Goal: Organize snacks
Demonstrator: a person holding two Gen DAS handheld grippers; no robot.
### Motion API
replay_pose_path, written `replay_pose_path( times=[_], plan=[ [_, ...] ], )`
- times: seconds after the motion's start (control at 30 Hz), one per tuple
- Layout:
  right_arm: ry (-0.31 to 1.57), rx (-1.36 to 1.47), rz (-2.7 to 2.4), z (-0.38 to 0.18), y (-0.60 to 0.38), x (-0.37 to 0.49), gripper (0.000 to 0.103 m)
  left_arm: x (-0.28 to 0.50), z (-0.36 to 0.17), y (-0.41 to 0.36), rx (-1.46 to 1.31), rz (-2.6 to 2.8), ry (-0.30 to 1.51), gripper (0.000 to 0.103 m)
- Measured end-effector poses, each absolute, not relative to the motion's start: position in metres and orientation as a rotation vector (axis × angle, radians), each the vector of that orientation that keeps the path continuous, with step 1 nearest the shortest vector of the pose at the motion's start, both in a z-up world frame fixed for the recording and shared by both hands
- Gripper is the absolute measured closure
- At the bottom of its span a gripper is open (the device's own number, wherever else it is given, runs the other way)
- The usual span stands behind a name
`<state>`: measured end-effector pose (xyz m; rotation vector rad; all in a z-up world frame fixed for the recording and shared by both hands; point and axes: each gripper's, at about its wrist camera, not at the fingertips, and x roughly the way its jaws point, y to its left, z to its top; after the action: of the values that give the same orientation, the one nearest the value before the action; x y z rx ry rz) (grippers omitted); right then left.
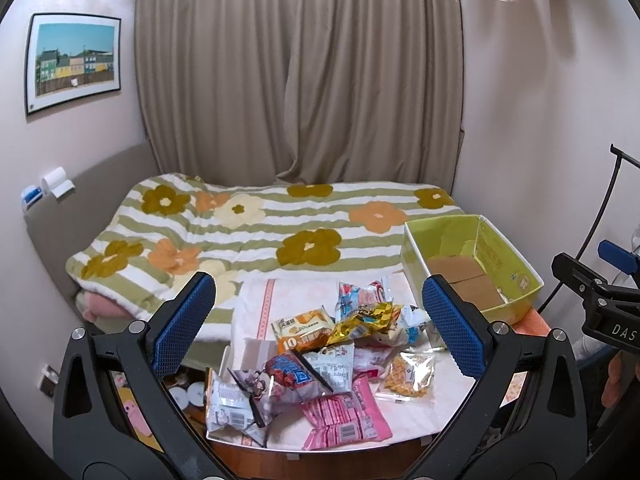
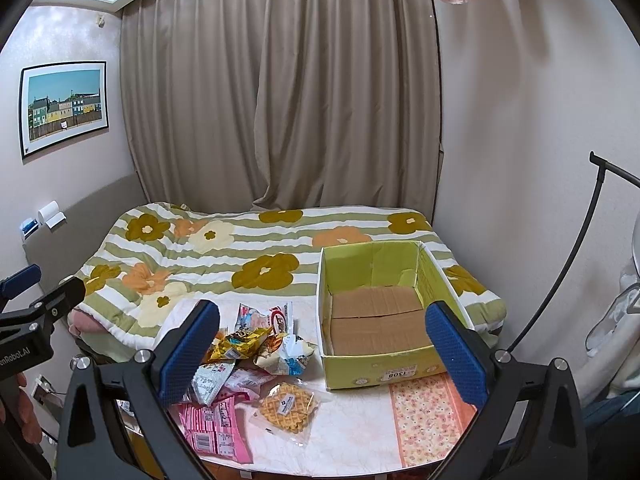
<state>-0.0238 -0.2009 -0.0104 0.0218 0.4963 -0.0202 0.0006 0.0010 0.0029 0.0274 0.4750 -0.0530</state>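
A pile of snack packets (image 1: 320,356) lies on a small white table (image 1: 404,412); the pile also shows in the right wrist view (image 2: 248,360). It includes a pink packet (image 1: 344,420), a clear waffle bag (image 2: 286,406), a gold packet (image 1: 360,322) and an orange-labelled packet (image 1: 302,328). A green cardboard box (image 2: 384,308), open-topped and empty, stands on the table's right; it also shows in the left wrist view (image 1: 472,264). My left gripper (image 1: 320,320) is open above the pile. My right gripper (image 2: 322,348) is open above the table between pile and box. Neither holds anything.
A bed with a striped flower blanket (image 2: 240,256) lies behind the table. Beige curtains (image 2: 280,100) hang at the back. A floral cloth (image 2: 428,416) covers the table's right front. A black stand (image 2: 576,248) leans at the right wall.
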Motion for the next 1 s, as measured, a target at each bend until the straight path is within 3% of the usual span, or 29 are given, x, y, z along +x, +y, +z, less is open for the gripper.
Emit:
replay_pose_path(
  times=[1.0],
  plan=[
    [0.502,0.027,-0.013,-0.0092,-0.1987,-0.026,0.001,-0.0024,0.0032,-0.0047,0.036,-0.049,0.465,0.001]
  ],
)
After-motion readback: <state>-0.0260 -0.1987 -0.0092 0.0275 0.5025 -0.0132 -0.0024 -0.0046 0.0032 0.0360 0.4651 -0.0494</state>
